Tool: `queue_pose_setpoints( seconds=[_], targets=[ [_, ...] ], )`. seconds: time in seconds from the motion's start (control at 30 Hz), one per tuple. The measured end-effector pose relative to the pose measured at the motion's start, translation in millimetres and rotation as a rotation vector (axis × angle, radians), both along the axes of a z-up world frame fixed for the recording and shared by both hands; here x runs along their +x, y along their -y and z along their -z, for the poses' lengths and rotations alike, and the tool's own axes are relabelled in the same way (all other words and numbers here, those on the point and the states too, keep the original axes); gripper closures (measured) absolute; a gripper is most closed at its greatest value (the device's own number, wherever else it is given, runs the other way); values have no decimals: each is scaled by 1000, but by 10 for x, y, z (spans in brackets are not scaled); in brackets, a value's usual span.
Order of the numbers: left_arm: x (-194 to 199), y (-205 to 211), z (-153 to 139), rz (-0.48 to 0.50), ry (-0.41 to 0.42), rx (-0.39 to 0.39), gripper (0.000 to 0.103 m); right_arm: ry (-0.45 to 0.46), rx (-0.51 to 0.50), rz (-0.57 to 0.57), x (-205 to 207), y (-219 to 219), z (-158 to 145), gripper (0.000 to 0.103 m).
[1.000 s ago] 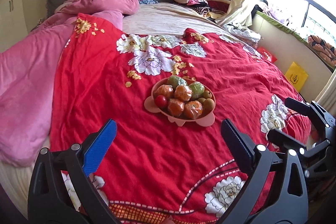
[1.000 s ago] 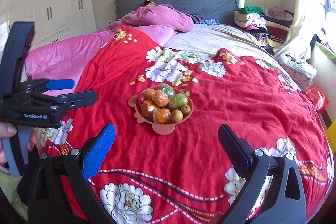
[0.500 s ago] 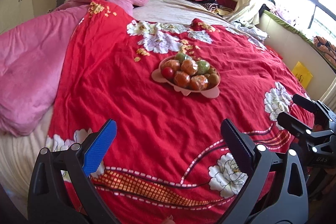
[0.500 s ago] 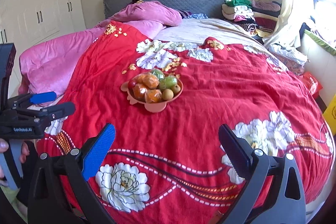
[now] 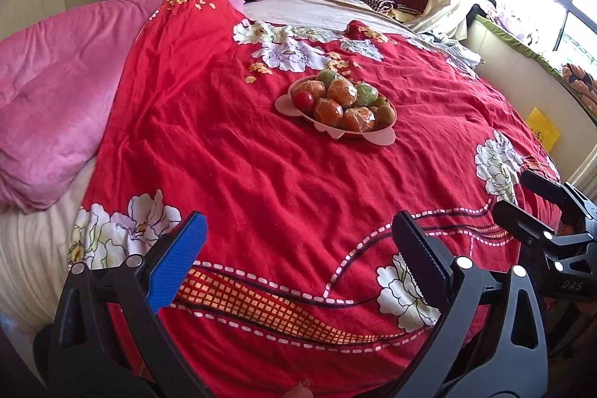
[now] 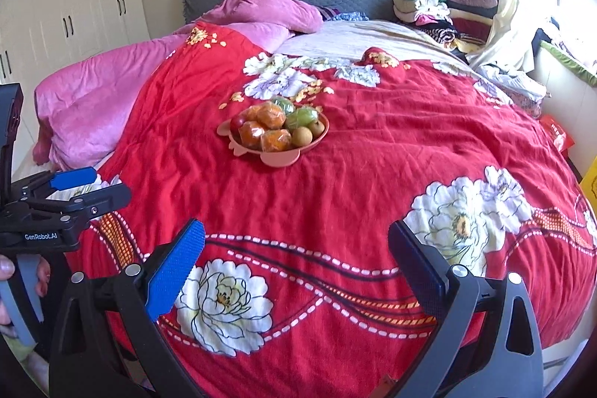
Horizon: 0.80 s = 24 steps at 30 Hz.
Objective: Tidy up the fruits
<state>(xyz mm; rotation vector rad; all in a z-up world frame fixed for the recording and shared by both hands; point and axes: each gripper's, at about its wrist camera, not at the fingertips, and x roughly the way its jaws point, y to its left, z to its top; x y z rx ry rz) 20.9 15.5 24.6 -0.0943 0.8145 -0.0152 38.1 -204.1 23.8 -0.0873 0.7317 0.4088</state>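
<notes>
Both grippers have drawn back from the fruit bowl (image 5: 337, 133), jaws wide, empty.

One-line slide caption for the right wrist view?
Both tools open and empty, right tool and left tool, facing a pink fruit plate on the red floral bedspread.

We see open red bedspread (image 5: 283, 181) btwn both tools and the pink fruit bowl (image 5: 377, 137), nothing lying on that stretch, so approach from the foot of the bed is free. On the left a bunched pink blanket (image 5: 56, 92) crowds that side; the right side of the bowl is bare cover. The left tool (image 5: 298, 248) and right tool (image 6: 294, 252) stand with jaws wide apart, well short of the bowl.
</notes>
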Motion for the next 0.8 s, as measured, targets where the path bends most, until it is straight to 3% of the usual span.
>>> queue_pose_setpoints(
  seconds=[0.8],
  targets=[
    [21,55,114,1,-36,6,10,-6,-5,8,-7,12,44,5]
  ],
)
